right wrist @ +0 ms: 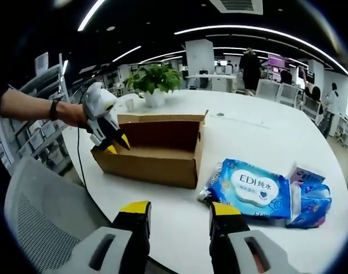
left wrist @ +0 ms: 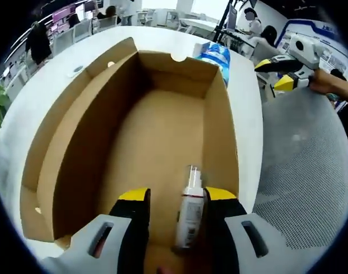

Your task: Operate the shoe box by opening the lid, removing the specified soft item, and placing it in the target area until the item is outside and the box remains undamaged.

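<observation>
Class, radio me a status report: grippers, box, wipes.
Left gripper open inside open box, jaws astride a spray bottle. Right gripper open, empty, over table. Wipes pack outside, beside box. Nothing blocking.

The open shoe box (right wrist: 154, 149) sits near the table (right wrist: 248, 131) edge, a small bottle (left wrist: 189, 208) lying inside. A wipes pack (right wrist: 251, 189) lies beside the box, smaller packets (right wrist: 311, 194) just past it.

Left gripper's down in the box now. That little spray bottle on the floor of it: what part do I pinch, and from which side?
Pinch the spray bottle across its labelled body, coming straight down from above. It lies flat on the cardboard box floor, close to the right wall, between the open left gripper jaws; the narrow cap end offers less to hold.
</observation>
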The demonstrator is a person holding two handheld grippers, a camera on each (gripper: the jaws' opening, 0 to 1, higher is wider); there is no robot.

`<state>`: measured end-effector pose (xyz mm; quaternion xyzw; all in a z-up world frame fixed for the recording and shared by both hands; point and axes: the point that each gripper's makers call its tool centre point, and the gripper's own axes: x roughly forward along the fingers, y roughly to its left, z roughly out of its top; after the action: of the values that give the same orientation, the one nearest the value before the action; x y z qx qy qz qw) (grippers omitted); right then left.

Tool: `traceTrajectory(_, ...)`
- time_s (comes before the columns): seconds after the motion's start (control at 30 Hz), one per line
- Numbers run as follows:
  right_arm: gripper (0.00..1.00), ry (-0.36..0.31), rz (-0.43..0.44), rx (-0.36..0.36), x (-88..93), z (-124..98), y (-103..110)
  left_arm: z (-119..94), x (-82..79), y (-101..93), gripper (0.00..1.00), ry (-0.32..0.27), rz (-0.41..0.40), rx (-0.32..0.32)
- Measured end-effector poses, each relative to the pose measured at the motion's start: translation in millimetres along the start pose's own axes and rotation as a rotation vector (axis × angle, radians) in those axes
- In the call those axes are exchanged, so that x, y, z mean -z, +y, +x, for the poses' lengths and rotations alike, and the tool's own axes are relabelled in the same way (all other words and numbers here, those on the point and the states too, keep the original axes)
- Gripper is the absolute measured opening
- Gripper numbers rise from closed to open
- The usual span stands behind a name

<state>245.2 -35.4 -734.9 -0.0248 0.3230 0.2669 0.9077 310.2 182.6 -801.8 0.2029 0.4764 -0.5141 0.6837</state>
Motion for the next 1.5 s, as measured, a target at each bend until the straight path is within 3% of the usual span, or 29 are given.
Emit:
traceTrajectory(0.1, 0.37, 0.007, 0.009, 0.005, 1.2, -0.1, -1.4, 5.7, 9.8, 0.7, 0.39, 0.059, 0.052, 0.027)
traceTrajectory(0.17, 0.37, 0.014, 0.007, 0.010, 3.0, 0.2, -2.9, 8.6, 10.7, -0.6, 0.42, 0.073, 0.125, 0.035)
traceTrajectory(0.23, 0.37, 0.018, 0.012, 0.014, 4.2, -0.2, -3.8, 10.7, 7.8, -4.4, 0.45, 0.070, 0.122, 0.059)
traceTrajectory(0.37, 0.37, 0.025, 0.011, 0.023, 5.6, -0.4, -6.5, 13.4, 6.8, -0.5, 0.51, 0.092, 0.145, 0.052)
traceTrajectory(0.47, 0.37, 0.027, 0.015, 0.027, 6.0, -0.5, -8.2, 13.5, 20.8, 7.5, 0.48, 0.177, 0.262, 0.012)
traceTrajectory(0.57, 0.37, 0.030, 0.023, 0.034, 8.0, -1.3, -10.0, 12.4, 20.3, 8.6, 0.48, 0.157, 0.224, 0.008)
traceTrajectory(0.7, 0.37, 0.033, 0.028, 0.036, 9.1, -1.0, -10.2, 10.8, 20.0, 7.6, 0.42, 0.140, 0.234, 0.003)
traceTrajectory(0.83, 0.36, 0.037, 0.022, 0.029, 9.7, 0.3, -7.9, 15.0, 22.1, 4.1, 0.40, 0.151, 0.225, 0.010)
traceTrajectory(0.93, 0.36, 0.041, 0.021, 0.023, 10.3, 1.0, -6.1, 18.5, 22.8, 2.0, 0.24, 0.155, 0.218, 0.008)
traceTrajectory(1.0, 0.36, 0.043, 0.018, 0.021, 10.3, 1.1, -5.8, 20.5, 22.5, 11.8, 0.21, 0.158, 0.241, -0.049)
traceTrajectory(1.07, 0.36, 0.043, 0.019, 0.020, 10.3, 1.1, -5.5, 21.3, 26.2, 8.1, 0.21, 0.172, 0.212, -0.035)
traceTrajectory(1.2, 0.36, 0.041, 0.014, 0.015, 9.4, 0.7, -4.0, 20.3, 22.7, 12.3, 0.20, 0.145, 0.209, -0.066)
traceTrajectory(1.4, 0.34, 0.046, -0.005, 0.014, 9.9, 1.2, -2.8, 9.8, 7.4, 13.4, 0.20, 0.039, 0.175, -0.099)
traceTrajectory(1.5, 0.34, 0.036, 0.007, 0.004, 8.2, 1.6, -1.5, 5.7, 2.2, 7.9, 0.20, 0.001, 0.158, -0.082)
